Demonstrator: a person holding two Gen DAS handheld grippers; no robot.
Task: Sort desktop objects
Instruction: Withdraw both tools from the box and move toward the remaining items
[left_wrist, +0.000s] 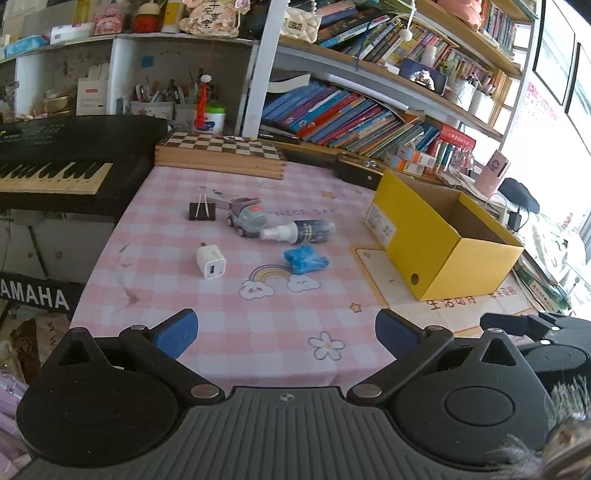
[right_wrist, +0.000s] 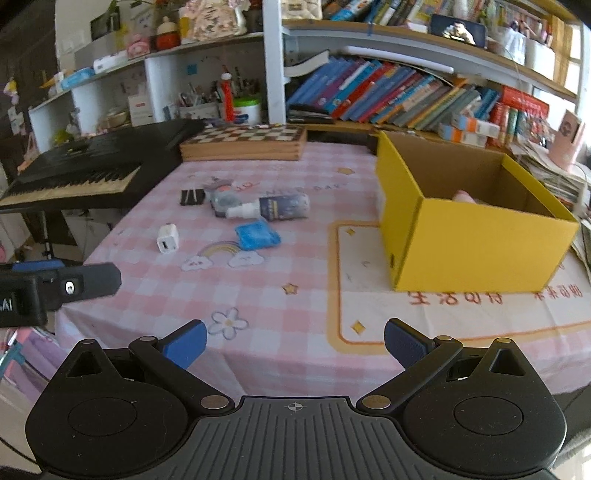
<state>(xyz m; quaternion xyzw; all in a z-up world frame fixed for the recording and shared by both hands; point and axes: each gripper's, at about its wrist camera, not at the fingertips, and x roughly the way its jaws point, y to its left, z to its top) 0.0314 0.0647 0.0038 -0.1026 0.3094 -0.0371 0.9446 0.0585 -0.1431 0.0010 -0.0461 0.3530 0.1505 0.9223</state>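
Note:
On the pink checked tablecloth (left_wrist: 229, 306) lie a black binder clip (left_wrist: 201, 209), a grey toy car (left_wrist: 246, 219), a dark spray bottle (left_wrist: 301, 232) on its side, a white USB charger (left_wrist: 210, 263) and a blue crumpled packet (left_wrist: 305, 259). They also show in the right wrist view: clip (right_wrist: 192, 196), bottle (right_wrist: 275, 207), charger (right_wrist: 168, 238), packet (right_wrist: 256, 235). An open yellow box (left_wrist: 439, 236) (right_wrist: 469, 236) stands to the right, with something pink (right_wrist: 464, 195) inside. My left gripper (left_wrist: 286, 338) and right gripper (right_wrist: 295, 343) are open and empty, near the table's front edge.
A black Yamaha keyboard (left_wrist: 55, 166) stands left of the table. A wooden chessboard (left_wrist: 221, 151) lies at the table's back. Bookshelves (left_wrist: 351, 114) full of books run behind. The left gripper's body (right_wrist: 55, 286) shows at the left of the right wrist view.

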